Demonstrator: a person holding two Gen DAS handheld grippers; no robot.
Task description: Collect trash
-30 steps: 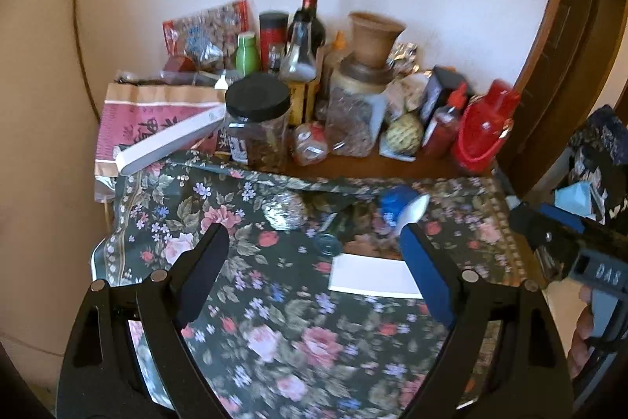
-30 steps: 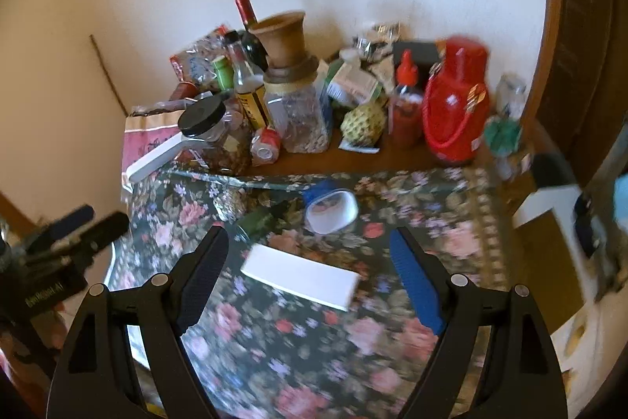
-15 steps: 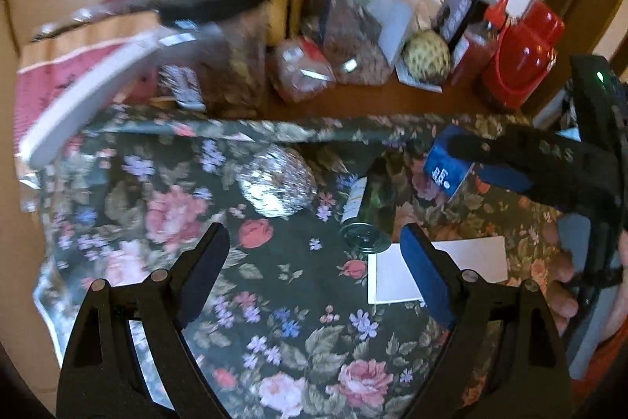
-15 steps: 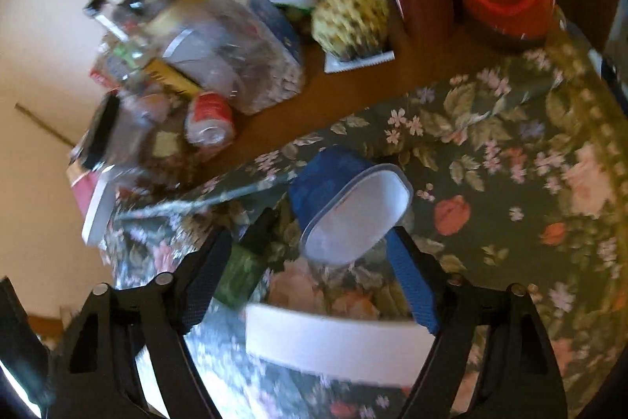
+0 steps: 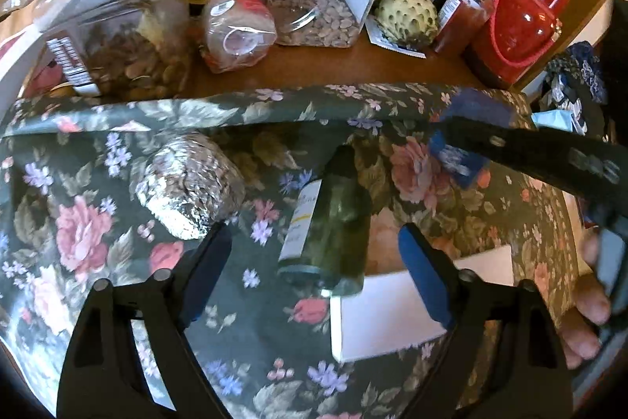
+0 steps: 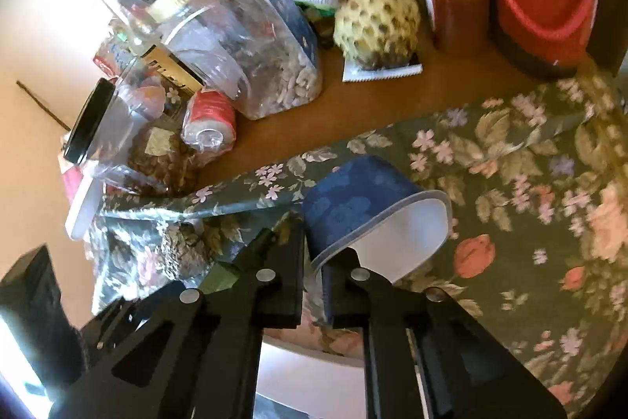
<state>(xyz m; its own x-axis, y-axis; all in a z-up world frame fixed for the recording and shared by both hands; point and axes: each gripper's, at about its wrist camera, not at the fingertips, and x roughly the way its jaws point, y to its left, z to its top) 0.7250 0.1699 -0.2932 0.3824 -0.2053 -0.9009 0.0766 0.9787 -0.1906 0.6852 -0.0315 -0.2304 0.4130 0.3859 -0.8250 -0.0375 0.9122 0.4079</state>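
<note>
With the right gripper (image 6: 314, 281) clamped on the blue cup's (image 6: 365, 211) rim and the left gripper (image 5: 314, 262) gaping, jaws just narrowing, around the green bottle (image 5: 329, 222) beside that cup, pickup was underway; next, probably, squeezing the bottle.

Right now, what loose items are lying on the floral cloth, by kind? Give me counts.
Foil ball: 1
Green bottle, on its side: 1
Blue paper cup, on its side, rim pinched in the right gripper: 1
White card: 1
Total: 4

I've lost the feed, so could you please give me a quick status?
Right tongs shut on blue cup rim. Left tongs open over green bottle. Foil ball beside it.
</note>
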